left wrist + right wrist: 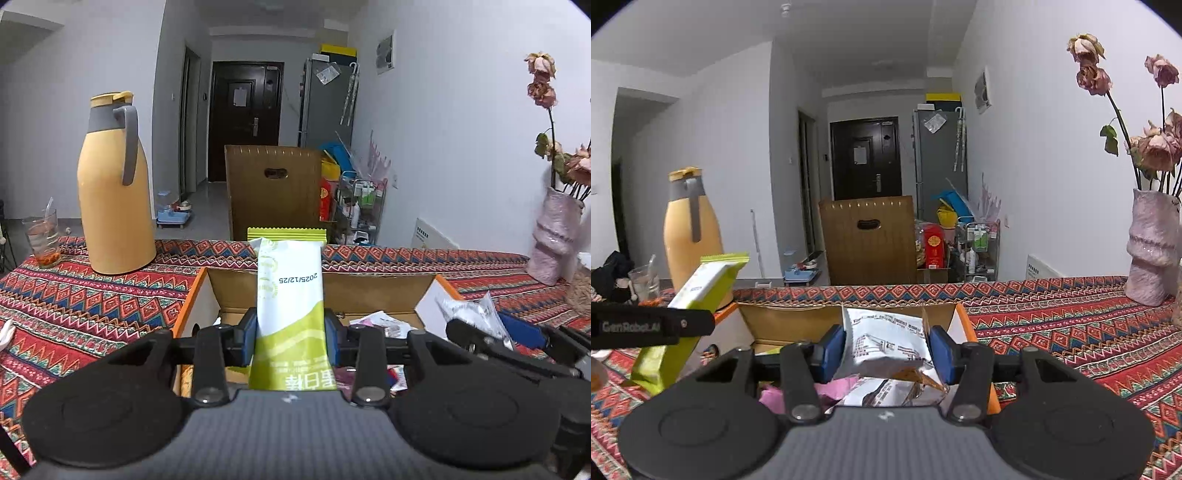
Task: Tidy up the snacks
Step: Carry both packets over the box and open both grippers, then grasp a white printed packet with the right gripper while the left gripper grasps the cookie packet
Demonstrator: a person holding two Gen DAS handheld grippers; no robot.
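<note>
Left claw [291,339] clamped on green-white snack bar [290,295], raised over cardboard box [376,291]. Right claw [886,350] pinching white wrapper packet [886,343] above box. Lift both clear of box walls, keep claws apart, lay packets sorted on surface [92,306].

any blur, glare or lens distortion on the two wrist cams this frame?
Left wrist: sharp, date print on the green snack packet readable; the other hand-held gripper at the right edge smeared; fisheye bends the walls, dark corners. Right wrist: even dim indoor light, no glare; white snack packet text soft; vase leans with edge distortion.
</note>
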